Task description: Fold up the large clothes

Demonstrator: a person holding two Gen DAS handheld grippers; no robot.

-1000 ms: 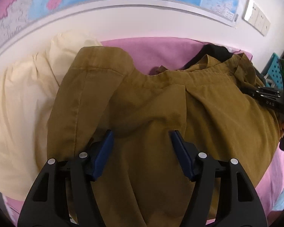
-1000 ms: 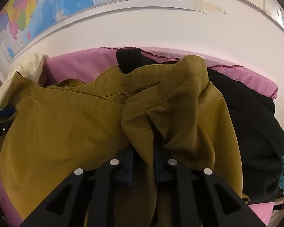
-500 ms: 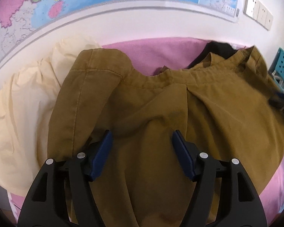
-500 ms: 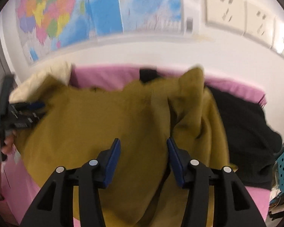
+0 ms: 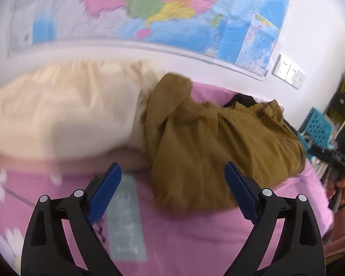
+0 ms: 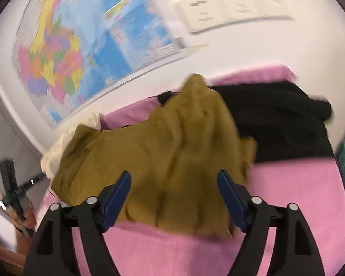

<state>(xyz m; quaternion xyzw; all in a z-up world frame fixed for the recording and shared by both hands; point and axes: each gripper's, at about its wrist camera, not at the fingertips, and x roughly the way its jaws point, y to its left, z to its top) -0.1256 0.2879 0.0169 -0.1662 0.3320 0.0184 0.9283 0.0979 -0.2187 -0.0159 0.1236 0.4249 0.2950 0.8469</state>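
An olive-brown garment [image 5: 214, 142] lies bunched on the pink sheet [image 5: 184, 241]; it also shows in the right wrist view [image 6: 163, 161]. My left gripper [image 5: 172, 195] is open and empty, pulled back from the garment's near left edge. My right gripper [image 6: 173, 197] is open and empty, with its blue pads over the garment's near edge. The right gripper also shows at the right edge of the left wrist view [image 5: 333, 158], and the left gripper at the left edge of the right wrist view [image 6: 13, 191]. Both views are motion-blurred.
A cream garment [image 5: 64, 110] lies left of the brown one. A black garment [image 6: 285, 124] lies to its right. A wall with a map [image 5: 161, 9] and sockets [image 6: 230, 11] runs behind the bed. A blue perforated basket [image 5: 317, 128] stands at the right.
My right gripper let go of the brown garment's fold and opened. Both grippers pulled back and up, away from the garment, which now lies on the sheet.
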